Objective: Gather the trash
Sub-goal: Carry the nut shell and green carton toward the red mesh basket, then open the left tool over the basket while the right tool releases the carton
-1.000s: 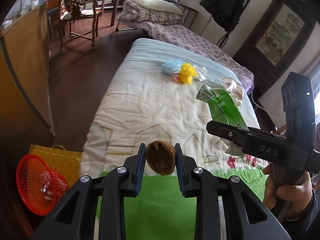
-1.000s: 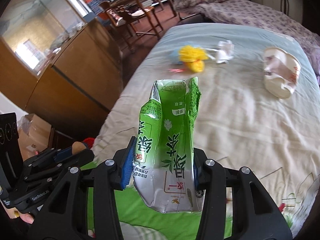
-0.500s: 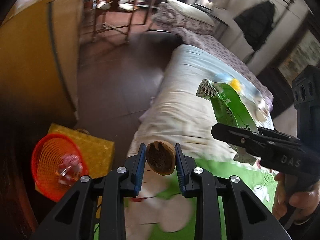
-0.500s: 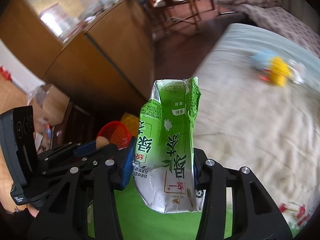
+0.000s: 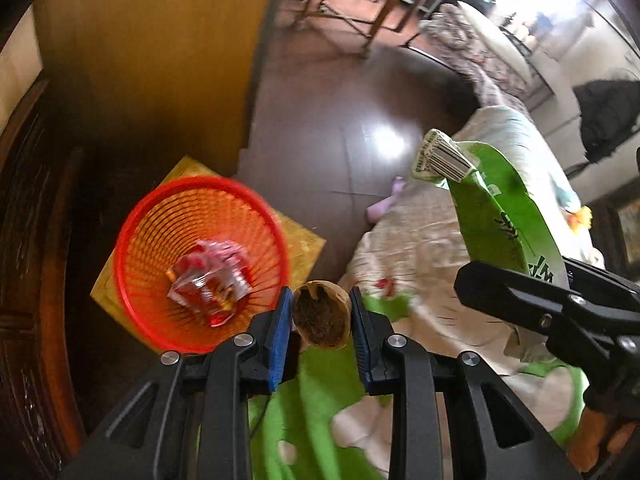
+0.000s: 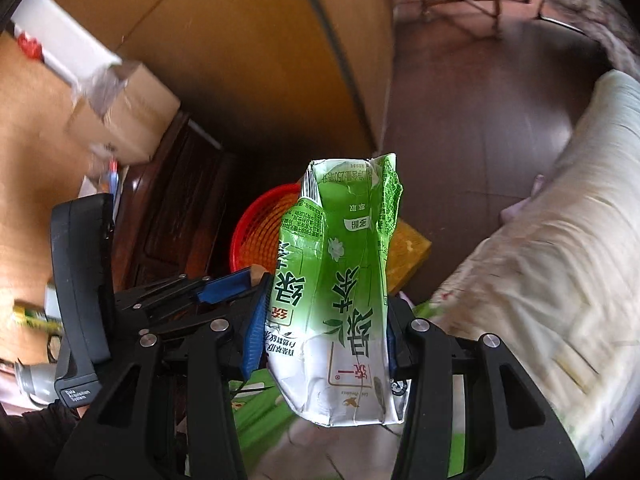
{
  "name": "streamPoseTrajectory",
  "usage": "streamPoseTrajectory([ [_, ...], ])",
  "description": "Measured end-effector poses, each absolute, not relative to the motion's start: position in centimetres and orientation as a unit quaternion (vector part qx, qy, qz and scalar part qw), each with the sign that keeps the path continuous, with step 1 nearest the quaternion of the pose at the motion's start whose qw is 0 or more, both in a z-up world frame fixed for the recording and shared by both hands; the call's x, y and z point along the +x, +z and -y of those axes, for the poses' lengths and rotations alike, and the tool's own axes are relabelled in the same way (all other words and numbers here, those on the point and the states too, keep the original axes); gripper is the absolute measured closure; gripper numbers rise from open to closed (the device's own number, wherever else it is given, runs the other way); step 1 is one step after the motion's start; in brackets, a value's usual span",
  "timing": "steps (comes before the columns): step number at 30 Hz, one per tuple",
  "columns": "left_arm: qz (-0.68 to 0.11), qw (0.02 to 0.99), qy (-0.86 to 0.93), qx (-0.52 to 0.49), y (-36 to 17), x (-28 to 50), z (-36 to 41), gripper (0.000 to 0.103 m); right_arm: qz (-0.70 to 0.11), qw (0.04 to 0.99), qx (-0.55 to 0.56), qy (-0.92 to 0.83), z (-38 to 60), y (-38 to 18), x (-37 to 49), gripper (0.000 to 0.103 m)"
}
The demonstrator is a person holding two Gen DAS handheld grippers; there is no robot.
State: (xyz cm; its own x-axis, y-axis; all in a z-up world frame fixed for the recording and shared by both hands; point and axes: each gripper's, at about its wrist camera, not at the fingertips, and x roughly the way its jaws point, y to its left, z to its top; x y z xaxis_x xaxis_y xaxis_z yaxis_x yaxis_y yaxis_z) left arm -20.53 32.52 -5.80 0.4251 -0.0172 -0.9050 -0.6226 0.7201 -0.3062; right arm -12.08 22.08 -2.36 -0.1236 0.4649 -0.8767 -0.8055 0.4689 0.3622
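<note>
Both grippers now off the bed, beside red basket (image 5: 200, 264) (walnut shell (image 5: 320, 320), green carton (image 6: 340, 288) pinched between fingers).

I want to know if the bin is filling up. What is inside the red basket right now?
In the red basket lies one crumpled clear wrapper with red print. Its near rim is hidden behind the left gripper, so anything there cannot be seen.

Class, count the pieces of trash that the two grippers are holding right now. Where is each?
2. A brown nutshell sits between the left gripper's jaws; a crushed green tea carton sits between the right gripper's jaws.
</note>
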Motion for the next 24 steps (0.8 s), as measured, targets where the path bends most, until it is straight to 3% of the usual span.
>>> streamPoseTrajectory([
  [24, -0.52, 0.719, 0.26, -0.381, -12.5, -24.1, -40.1, 0.074, -0.613, 0.574, -0.222, 0.496, -32.8, -10.0, -15.4, 0.057],
])
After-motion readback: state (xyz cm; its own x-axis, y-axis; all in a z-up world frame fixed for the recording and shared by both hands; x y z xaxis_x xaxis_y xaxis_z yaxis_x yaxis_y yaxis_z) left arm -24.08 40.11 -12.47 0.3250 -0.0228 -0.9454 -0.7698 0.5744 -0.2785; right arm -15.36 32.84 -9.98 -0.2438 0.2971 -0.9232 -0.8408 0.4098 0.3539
